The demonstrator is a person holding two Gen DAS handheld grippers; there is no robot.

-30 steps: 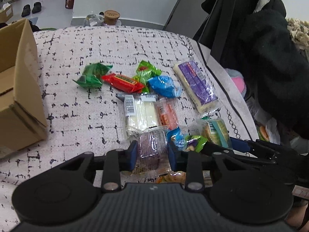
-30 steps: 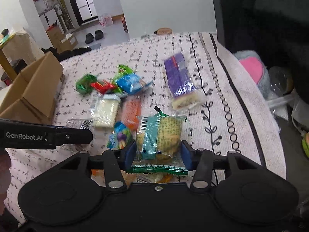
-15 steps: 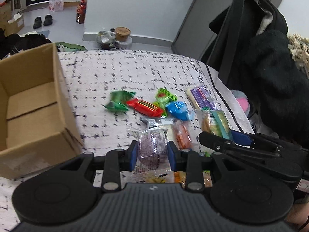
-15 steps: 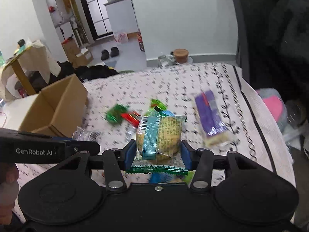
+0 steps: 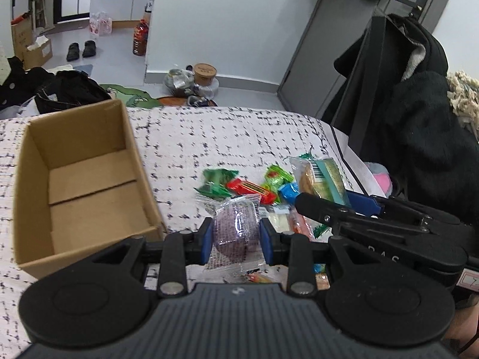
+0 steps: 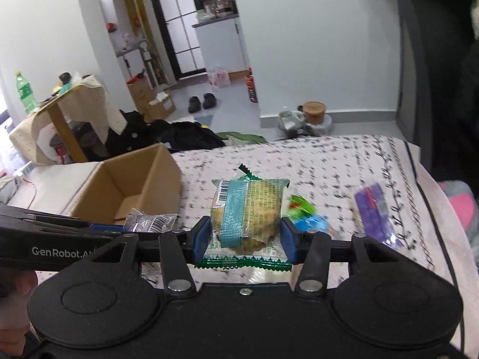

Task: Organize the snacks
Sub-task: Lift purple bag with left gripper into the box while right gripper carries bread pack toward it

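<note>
Left gripper (image 5: 236,236): jaws closed on a purple snack packet (image 5: 237,230), held between the blue pads. Right gripper (image 6: 245,237): jaws clamped on a green-edged cake packet (image 6: 247,214) bearing a barcode and small print, unreadable. Left gripper's body reads "GenRobot.AI". Beyond: loose snacks (image 5: 248,187) in green, red and blue wrappers on the patterned bedspread (image 5: 209,137); open cardboard box (image 5: 80,179) to their left. Far: grey floor, black shoes (image 5: 81,51), white walls.
</note>
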